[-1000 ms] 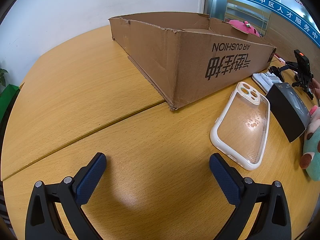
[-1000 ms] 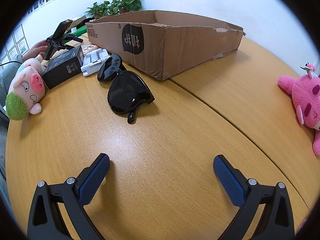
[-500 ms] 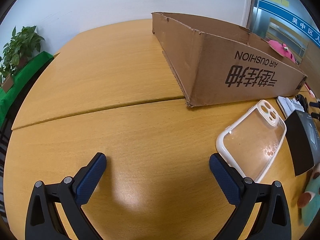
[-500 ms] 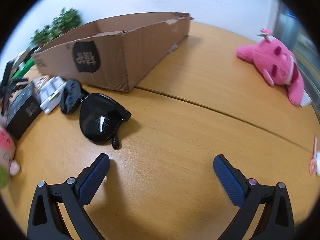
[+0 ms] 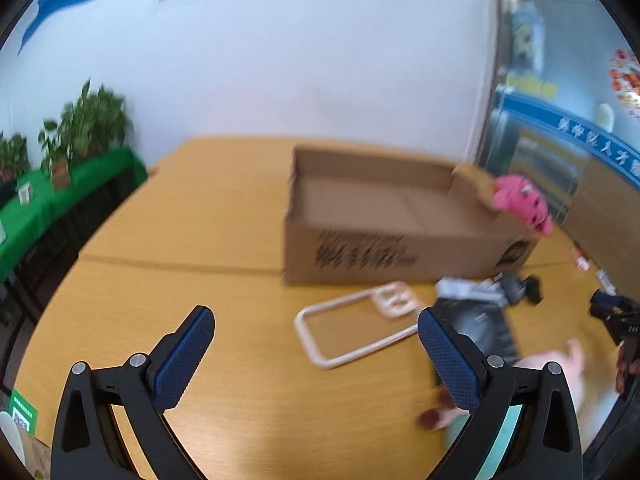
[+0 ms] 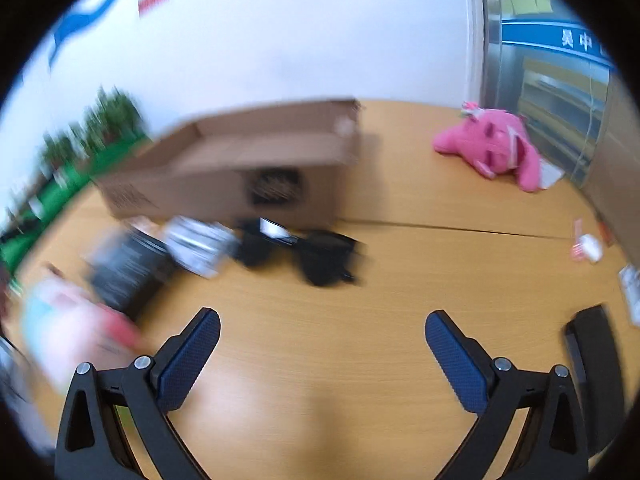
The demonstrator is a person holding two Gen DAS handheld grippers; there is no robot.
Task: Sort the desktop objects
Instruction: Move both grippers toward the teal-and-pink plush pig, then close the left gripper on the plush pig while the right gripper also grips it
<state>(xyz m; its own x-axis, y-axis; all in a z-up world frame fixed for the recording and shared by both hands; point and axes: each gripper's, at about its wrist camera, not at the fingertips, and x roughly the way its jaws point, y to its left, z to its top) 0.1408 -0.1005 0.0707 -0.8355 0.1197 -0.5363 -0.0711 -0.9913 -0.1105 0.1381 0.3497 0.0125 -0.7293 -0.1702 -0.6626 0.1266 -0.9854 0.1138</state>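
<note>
Both wrist views have lifted — cardboard box [image 5: 384,236] interior now visible. Left gripper [image 5: 316,344] and right gripper [image 6: 322,344] spread wide, empty; white-rimmed phone case [image 5: 352,330] lies flat before box.

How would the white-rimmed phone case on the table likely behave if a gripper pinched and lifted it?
The phone case is an empty shell lying flat, so probably very light. Its thin rim and clear back suggest it may flex under a pinch. Lying flush on the smooth table, it would likely slide rather than tip if pushed.
</note>
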